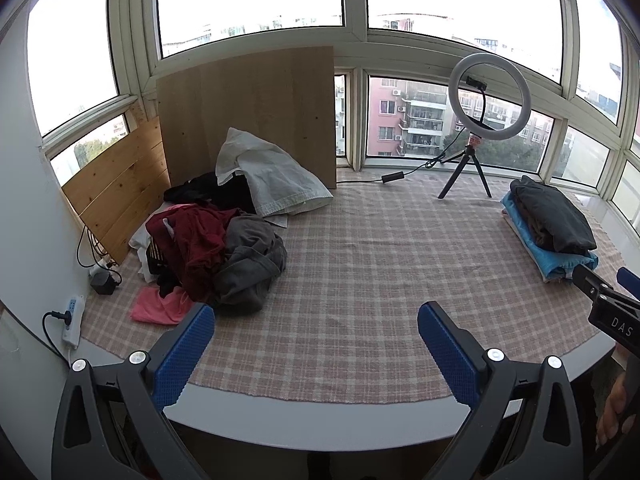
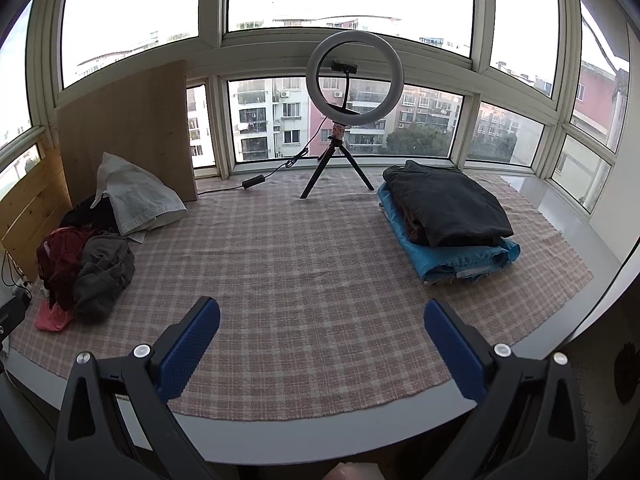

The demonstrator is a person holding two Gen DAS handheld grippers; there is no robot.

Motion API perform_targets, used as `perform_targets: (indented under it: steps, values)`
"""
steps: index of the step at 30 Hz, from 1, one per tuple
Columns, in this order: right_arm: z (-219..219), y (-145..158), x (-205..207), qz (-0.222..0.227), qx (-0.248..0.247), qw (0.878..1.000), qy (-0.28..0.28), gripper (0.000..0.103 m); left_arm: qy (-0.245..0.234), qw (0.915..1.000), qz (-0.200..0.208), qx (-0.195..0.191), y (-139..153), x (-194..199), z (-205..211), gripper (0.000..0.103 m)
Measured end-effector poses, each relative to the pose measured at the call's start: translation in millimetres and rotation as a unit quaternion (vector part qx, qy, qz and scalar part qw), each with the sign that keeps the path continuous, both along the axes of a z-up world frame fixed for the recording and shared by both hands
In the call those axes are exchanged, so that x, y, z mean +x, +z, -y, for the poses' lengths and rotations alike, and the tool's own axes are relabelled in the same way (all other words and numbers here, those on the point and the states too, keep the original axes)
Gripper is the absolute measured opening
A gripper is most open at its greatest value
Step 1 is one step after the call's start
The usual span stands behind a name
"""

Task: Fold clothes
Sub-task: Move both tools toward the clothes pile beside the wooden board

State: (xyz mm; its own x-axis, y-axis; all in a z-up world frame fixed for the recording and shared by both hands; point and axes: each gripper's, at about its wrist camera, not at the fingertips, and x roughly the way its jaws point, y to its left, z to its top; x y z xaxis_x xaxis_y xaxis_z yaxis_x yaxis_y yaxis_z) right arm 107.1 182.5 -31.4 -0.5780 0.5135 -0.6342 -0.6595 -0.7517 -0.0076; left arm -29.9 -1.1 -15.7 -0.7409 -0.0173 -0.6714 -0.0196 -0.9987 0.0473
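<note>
Task judged partly complete; a folded stack, dark garment atop a blue one, sits at the right of the desk; an unfolded pile of maroon, grey, pink and white clothes lies at the left beside the wooden board; the checked cloth between them is bare. Left claw and right claw both stand wide apart, holding nothing, above the near edge; several garments remain to fold.

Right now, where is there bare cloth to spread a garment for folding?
The wide middle of the pink checked tablecloth is free, between the unfolded heap of grey and maroon clothes and the folded stack with a black top. The left corner is crowded; the ring light tripod stands at the back.
</note>
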Motion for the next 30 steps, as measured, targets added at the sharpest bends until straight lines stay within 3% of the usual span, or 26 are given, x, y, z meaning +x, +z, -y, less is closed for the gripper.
perform_targets:
  steps: [7,12,18,23,30]
  values:
    - [-3,-9,-23,-0.022,-0.050,0.997,0.049,0.103,0.052,0.9986,0.009,0.000,-5,3,38,0.102]
    - [14,-11,-49,-0.051,-0.036,0.994,0.087,0.103,0.101,0.9948,0.015,-0.005,-12,0,85,0.102]
    - [36,-7,-102,-0.048,-0.038,0.989,0.136,0.103,0.141,0.9899,0.005,-0.003,-6,-22,148,0.102]
    - [56,15,-155,-0.060,-0.039,0.983,0.167,0.103,0.145,0.9893,-0.018,0.005,11,-47,197,0.102]
    - [104,59,-236,-0.071,0.007,0.973,0.220,0.103,0.149,0.9877,-0.046,0.005,35,-85,273,0.102]
